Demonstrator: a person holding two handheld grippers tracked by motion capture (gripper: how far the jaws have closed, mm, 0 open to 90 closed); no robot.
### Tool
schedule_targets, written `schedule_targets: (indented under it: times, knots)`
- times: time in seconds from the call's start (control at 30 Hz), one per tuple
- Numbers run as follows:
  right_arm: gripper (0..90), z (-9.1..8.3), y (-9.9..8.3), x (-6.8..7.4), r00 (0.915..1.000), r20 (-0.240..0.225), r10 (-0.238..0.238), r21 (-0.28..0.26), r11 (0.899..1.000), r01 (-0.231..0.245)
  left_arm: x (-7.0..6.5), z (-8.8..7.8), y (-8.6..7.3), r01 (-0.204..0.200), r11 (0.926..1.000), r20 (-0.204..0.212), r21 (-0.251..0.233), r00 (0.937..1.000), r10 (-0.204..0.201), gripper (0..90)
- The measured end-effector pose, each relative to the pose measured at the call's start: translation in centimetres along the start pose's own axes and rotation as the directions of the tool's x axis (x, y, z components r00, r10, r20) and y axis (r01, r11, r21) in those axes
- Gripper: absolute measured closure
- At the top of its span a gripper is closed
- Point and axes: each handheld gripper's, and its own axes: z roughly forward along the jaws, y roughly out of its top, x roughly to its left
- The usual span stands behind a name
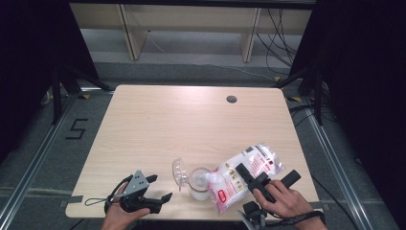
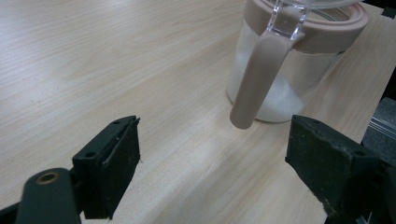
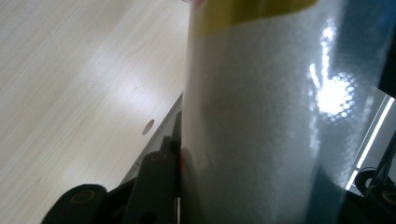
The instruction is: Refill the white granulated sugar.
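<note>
Now we hold the bag (image 1: pixel 244 175) in our right gripper (image 1: pixel 266 181), tilted with its lower corner dipping toward the jar (image 1: pixel 199 184) at the near edge of the table (image 1: pixel 191 124). The bag's mouth touches or overhangs the jar's rim, and the jar has white grains at the bottom. The lid (image 1: pixel 179 172) is swung open on the jar's left side. From the right gripper view the bag (image 3: pixel 261 121) sits tight against one black jaw, its clear film glinting, so our right jaws are clamped on it; a small hole in the table (image 3: pixel 148 126) shows past the bag.

Our left gripper (image 1: pixel 152 190) lies at the near left of the table, left of the jar and apart from it, with its jaws spread and nothing between them. In the left gripper view the jar (image 2: pixel 285 70) stands just beyond the jaws, its pinkish collar (image 2: pixel 322 28) on top and a pinkish latch (image 2: pixel 254 79) hanging down its side, white grains (image 2: pixel 280 100) low inside. Our right hand (image 1: pixel 287 201) wraps the gripper's handle at the near right edge.
</note>
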Motion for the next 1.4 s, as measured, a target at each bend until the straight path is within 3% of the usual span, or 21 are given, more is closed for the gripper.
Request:
schedule_targets:
  times: [0.07,0.2,0.23,0.33,0.4,0.43,0.67,0.8,0.9,1.0,1.07,1.17,1.27,1.4]
  knots:
    - [69.5,0.04,0.04,-0.02,1.0,0.003,-0.003,-0.003,1.0,0.003,0.27,-0.07,0.05,-0.027,0.9996,0.005,0.012,0.9996,0.026,16.9]
    - [69.5,0.05,0.08,0.02,1.0,0.003,-0.003,-0.006,1.0,0.003,0.23,-0.09,0.07,-0.02,0.9998,0.01,0.007,0.9998,0.02,16.9]
    - [69.6,0.1,0.12,0.18,0.9998,0.003,0.017,-0.012,1.0,-0.017,0.23,-0.1,0.07,-0.019,0.9998,0.01,0.006,0.9998,0.019,16.9]
    - [69.7,0.1,0.12,0.11,1.0,0.001,-0.002,-0.006,1.0,0.002,0.17,-0.12,0.09,-0.014,0.9999,0.007,0.002,0.9999,0.014,16.9]
    - [69.7,0.17,0.22,0.22,0.9999,0.002,0.016,-0.017,1.0,-0.016,0.21,-0.16,0.11,-0.023,0.9997,0.008,0.003,0.9997,0.023,16.9]
    - [69.7,0.14,0.22,0.12,1.0,0.0,-0.003,-0.013,1.0,0.003,0.18,-0.12,0.1,-0.015,0.9999,0.009,0.001,0.9998,0.015,16.9]
    - [69.9,0.1,0.25,0.06,1.0,0.001,0.002,-0.014,1.0,-0.002,0.2,-0.16,0.11,-0.02,0.9998,0.008,0.002,0.9998,0.02,16.9]
    - [70.0,0.0,0.19,-0.03,1.0,0.004,0.001,-0.013,1.0,-0.001,-0.04,-0.06,0.05,0.01,1.0,0.006,-0.001,0.9999,-0.01,16.9]
    - [70.0,-0.07,0.11,-0.1,1.0,0.008,0.002,-0.009,1.0,-0.002,0.24,-0.17,0.12,-0.028,0.9995,0.007,0.01,0.9996,0.028,16.9]
    - [70.1,-0.12,0.08,-0.06,0.9998,0.008,0.021,-0.013,1.0,-0.021,0.18,-0.16,0.12,-0.025,0.9997,0.007,0.005,0.9997,0.025,16.9]
    - [70.1,-0.12,0.1,-0.08,0.9998,0.011,0.018,-0.013,1.0,-0.018,0.03,-0.13,0.07,-0.001,1.0,0.006,0.002,1.0,0.001,16.9]
    - [70.2,-0.11,0.12,-0.07,0.9997,0.009,0.02,-0.016,1.0,-0.02,0.22,-0.16,0.11,-0.025,0.9996,0.007,0.01,0.9997,0.025,16.9]
    - [70.2,-0.11,0.1,-0.15,1.0,0.007,0.0,-0.009,1.0,0.0,0.19,-0.16,0.13,-0.026,0.9997,0.008,0.003,0.9996,0.026,16.9]
    - [70.3,-0.08,0.11,-0.04,0.9998,0.005,0.018,-0.016,1.0,-0.018,0.2,-0.16,0.11,-0.021,0.9998,0.008,0.002,0.9997,0.021,16.9]
